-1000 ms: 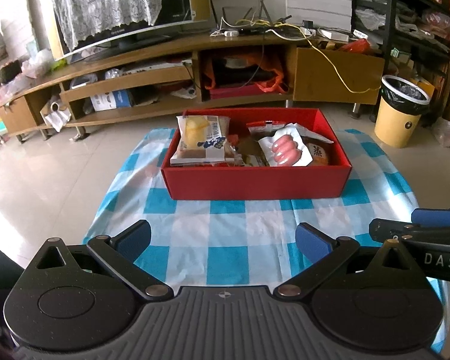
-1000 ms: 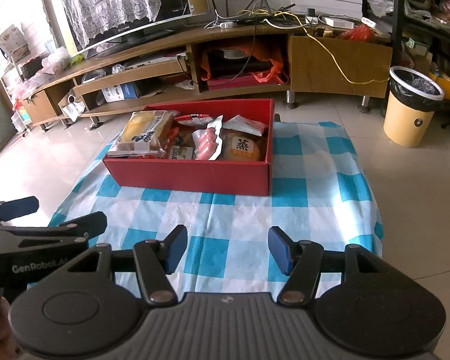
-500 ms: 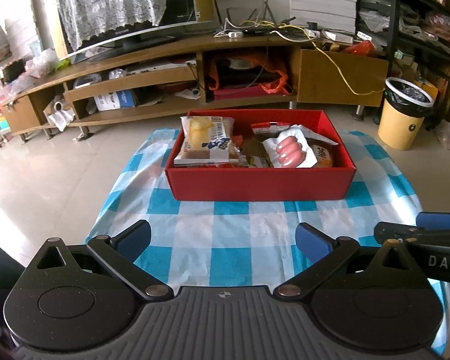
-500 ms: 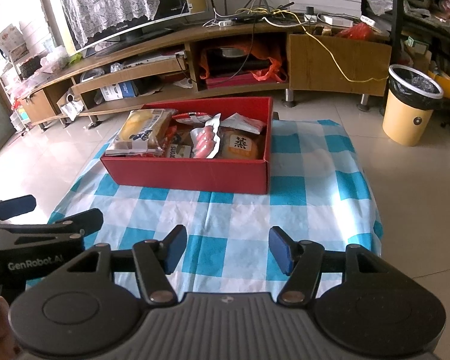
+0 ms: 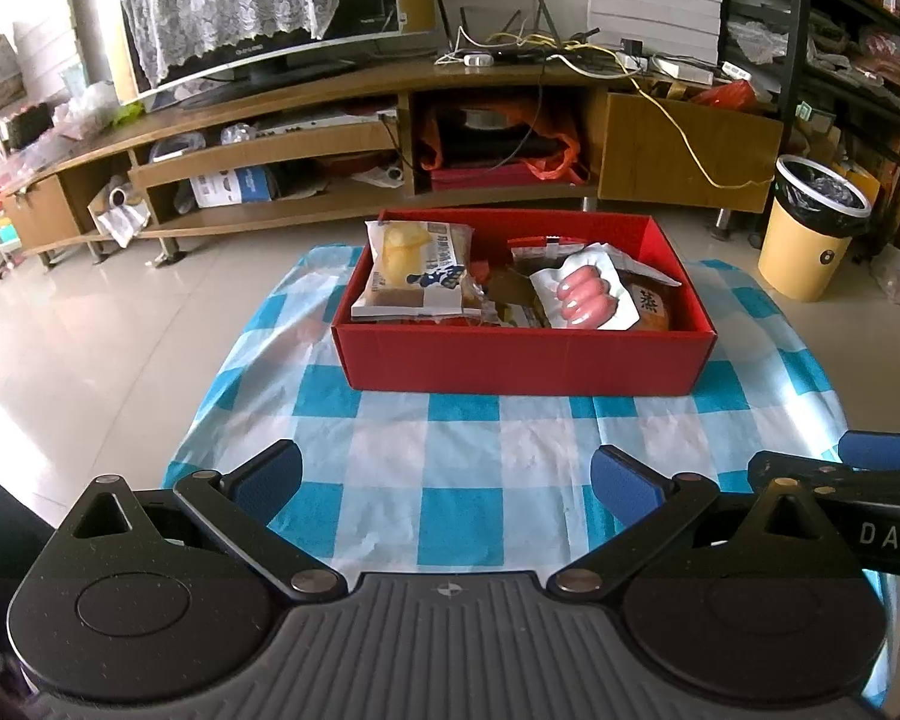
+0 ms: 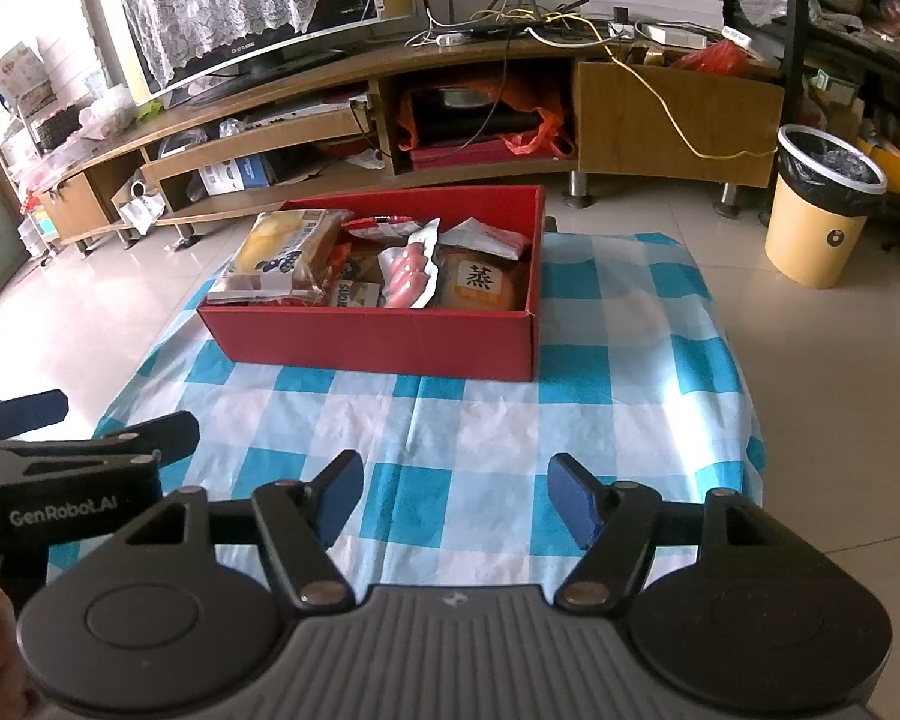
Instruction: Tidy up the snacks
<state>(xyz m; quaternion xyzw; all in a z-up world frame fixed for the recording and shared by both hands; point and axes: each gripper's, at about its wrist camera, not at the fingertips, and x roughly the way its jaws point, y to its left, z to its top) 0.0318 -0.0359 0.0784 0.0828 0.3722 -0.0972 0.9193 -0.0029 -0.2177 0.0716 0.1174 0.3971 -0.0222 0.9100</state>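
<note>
The snacks were seen packed in the red box [image 5: 522,360] on the blue-checked cloth of the worktop [image 5: 450,468], well ahead of both grippers. In the left wrist view the left gripper [image 5: 447,477] was shown released with nothing between its jaws, and the sausage pack [image 5: 585,297] was seen face-on. In the right wrist view the right gripper [image 6: 453,501] was caught empty, its jaws having just been opening, and a "SUOK"-lettered packet [image 6: 354,294] was revealed there.
</note>
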